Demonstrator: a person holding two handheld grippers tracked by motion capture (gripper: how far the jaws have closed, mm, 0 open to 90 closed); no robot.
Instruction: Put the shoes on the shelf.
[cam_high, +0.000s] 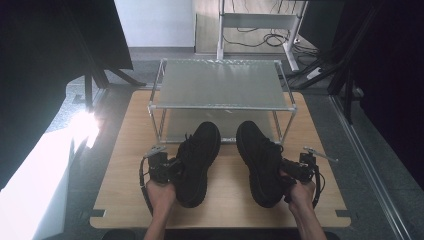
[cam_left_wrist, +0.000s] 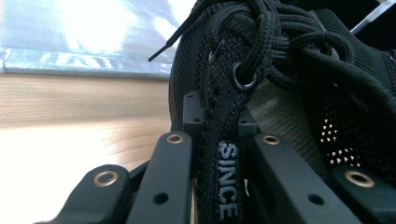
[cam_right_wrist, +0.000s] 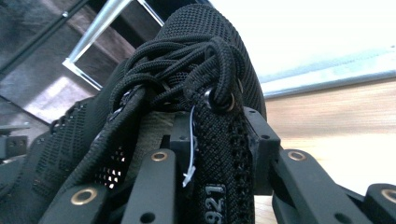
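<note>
At the bottom of the high view the person's two forearms come in, each hand holding a gripper. The left gripper (cam_high: 172, 167) is clamped on the collar edge of the left shoe (cam_high: 197, 155), just left of centre; in the left gripper view its jaws pinch the knit wall of the shoe (cam_left_wrist: 219, 121) beside the top eyelet, over a tab reading "SINCE". The right gripper (cam_high: 286, 170) is likewise clenched on the collar of the right shoe (cam_high: 260, 160), right of centre; in the right gripper view the jaws squeeze the mesh side of that shoe (cam_right_wrist: 219, 135) below its bunched laces.

Both black shoes sit on the tabletop (cam_high: 125, 165), toes pointing up the frame toward the shelf rack (cam_high: 220, 85), whose lower level lies just past the toes.

The shoes look light for their bulk, with thick stiff soles and soft, pliable knit uppers. A pinch on the collar wall folds the fabric, so the shoe will likely hang and swing toe-down when lifted. The mesh gives good friction; loose laces could snag on the rack's rails.
</note>
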